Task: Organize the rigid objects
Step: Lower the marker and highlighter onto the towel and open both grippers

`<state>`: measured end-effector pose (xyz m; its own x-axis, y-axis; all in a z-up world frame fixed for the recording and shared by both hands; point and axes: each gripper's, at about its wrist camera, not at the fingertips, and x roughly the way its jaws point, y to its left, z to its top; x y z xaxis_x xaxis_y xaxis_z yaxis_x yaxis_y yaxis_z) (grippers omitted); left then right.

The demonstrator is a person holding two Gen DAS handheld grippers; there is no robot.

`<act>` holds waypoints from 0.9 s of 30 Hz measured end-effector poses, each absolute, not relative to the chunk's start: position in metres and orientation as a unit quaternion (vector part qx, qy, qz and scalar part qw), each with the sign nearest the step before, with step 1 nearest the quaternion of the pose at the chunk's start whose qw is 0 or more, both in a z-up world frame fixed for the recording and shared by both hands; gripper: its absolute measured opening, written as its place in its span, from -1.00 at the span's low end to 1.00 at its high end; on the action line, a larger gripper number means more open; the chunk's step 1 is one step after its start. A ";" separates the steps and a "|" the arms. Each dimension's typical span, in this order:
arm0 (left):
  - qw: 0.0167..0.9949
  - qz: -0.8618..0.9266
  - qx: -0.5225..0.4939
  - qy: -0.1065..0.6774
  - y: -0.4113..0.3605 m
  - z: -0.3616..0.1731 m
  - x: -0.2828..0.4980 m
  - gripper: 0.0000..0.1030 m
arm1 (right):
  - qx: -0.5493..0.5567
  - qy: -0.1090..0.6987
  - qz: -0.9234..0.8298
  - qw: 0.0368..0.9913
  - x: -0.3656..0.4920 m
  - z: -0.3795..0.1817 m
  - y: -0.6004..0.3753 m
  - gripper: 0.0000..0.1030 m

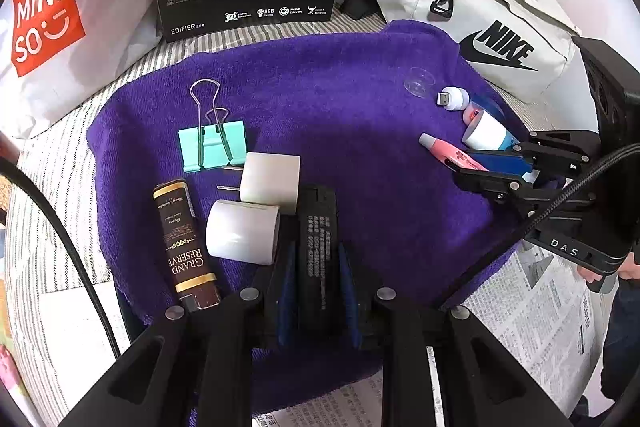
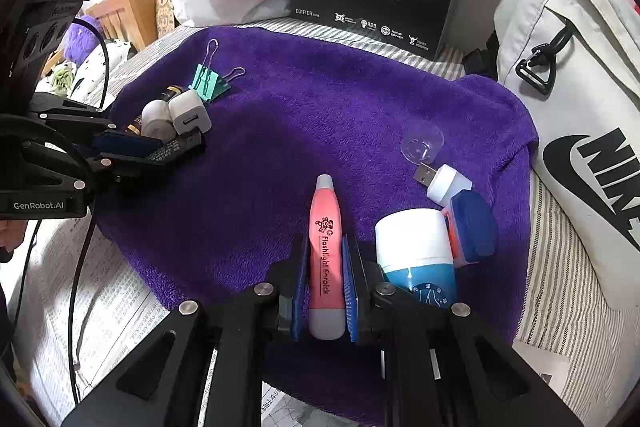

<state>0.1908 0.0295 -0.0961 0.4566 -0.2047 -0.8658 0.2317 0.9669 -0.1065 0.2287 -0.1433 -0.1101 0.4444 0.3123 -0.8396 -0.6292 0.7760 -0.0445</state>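
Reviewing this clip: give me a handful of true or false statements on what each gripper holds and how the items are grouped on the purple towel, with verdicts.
1. The right gripper is shut on the pink flashlight earpick. True.
2. The left gripper is open with nothing between its fingers. False: it is shut on a black block with white print.
3. The teal binder clip lies on the purple towel near the white charger plug. True.
4. The clear plastic cap is clamped in a gripper. False: it lies loose on the towel beside the white USB stick.
5. The brown Grand Reserve tube stands upright. False: it lies flat.
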 end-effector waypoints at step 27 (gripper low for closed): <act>0.854 -0.094 0.017 0.512 0.038 -0.070 0.160 0.23 | -0.135 0.478 0.289 0.818 0.214 -0.096 -0.163 -0.11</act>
<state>0.1598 0.0383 -0.0705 0.4585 -0.1434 -0.8771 0.1787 0.9816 -0.0671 0.2142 -0.1633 -0.0956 0.3763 0.3443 -0.8601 -0.6023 0.7963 0.0552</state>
